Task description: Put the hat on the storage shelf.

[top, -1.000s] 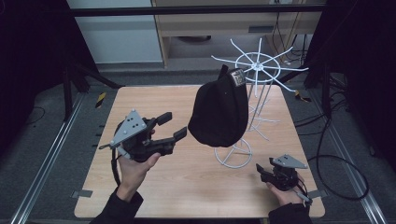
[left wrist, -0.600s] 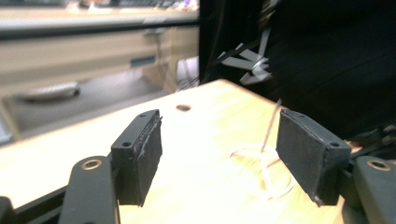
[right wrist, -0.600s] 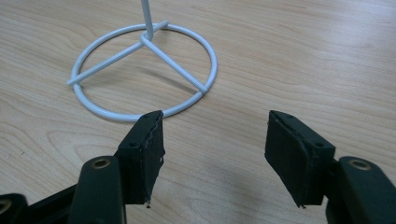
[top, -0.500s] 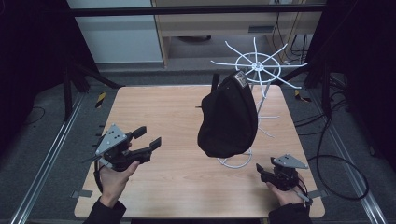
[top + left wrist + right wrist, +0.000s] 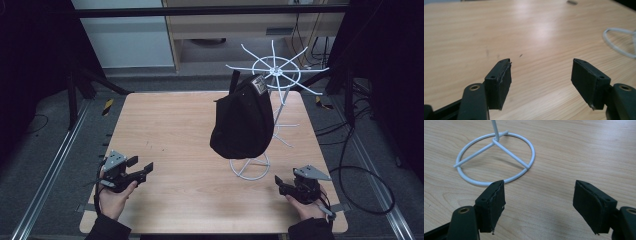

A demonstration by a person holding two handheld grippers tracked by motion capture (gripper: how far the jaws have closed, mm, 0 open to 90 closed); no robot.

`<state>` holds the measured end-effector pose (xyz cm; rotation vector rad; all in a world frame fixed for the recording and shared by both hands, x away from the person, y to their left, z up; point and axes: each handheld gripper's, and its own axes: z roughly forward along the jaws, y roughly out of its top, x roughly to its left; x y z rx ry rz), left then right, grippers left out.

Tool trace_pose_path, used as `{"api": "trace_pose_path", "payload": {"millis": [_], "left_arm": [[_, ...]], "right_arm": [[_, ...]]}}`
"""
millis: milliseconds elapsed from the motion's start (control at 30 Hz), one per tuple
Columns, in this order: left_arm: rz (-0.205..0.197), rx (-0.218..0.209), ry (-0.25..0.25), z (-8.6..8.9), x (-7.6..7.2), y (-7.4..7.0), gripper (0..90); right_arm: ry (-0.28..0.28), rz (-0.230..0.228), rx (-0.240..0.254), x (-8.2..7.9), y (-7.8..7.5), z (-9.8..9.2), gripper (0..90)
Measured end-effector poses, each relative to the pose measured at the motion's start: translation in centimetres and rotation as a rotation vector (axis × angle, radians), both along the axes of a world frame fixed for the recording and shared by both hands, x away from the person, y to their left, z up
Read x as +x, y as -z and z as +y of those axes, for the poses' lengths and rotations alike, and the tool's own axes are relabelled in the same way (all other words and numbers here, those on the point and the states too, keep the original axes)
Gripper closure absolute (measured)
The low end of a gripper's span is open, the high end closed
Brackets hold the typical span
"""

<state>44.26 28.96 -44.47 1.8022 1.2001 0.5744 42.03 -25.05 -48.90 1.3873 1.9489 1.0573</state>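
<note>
With both my left claw [image 5: 142, 170] and right claw [image 5: 281, 183] spread empty low over the table [image 5: 170, 130], the black cap [image 5: 243, 122] hangs on the white rack [image 5: 272, 75] at one o'clock, so I should rest clear of its base ring [image 5: 496, 157].

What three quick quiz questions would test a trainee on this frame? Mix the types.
1. True or false: the black cap lies flat on the table.
2. What is between the fingers of the left gripper? A) the cap B) nothing C) a cable
3. What shape is the foot of the white wire rack in the right gripper view?

Key:
1. False; it hangs on the rack, off the tabletop.
2. B; the jaws stand open over bare wood.
3. A ring with three spokes meeting at the post.
</note>
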Motion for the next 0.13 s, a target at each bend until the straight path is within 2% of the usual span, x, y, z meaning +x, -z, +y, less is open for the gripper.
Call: {"api": "trace_pose_path", "payload": {"millis": [67,133], "left_arm": [[0.025,0.006,-0.025,0.65,0.06,0.77,31.5],[0.031,0.019,-0.051,1.1,0.15,1.21,31.5]], "right_arm": [[0.001,-0.001,0.0,0.0,0.01,-0.02,25.8],[-0.001,-0.004,-0.001,0.02,0.02,-0.06,25.8]]}}
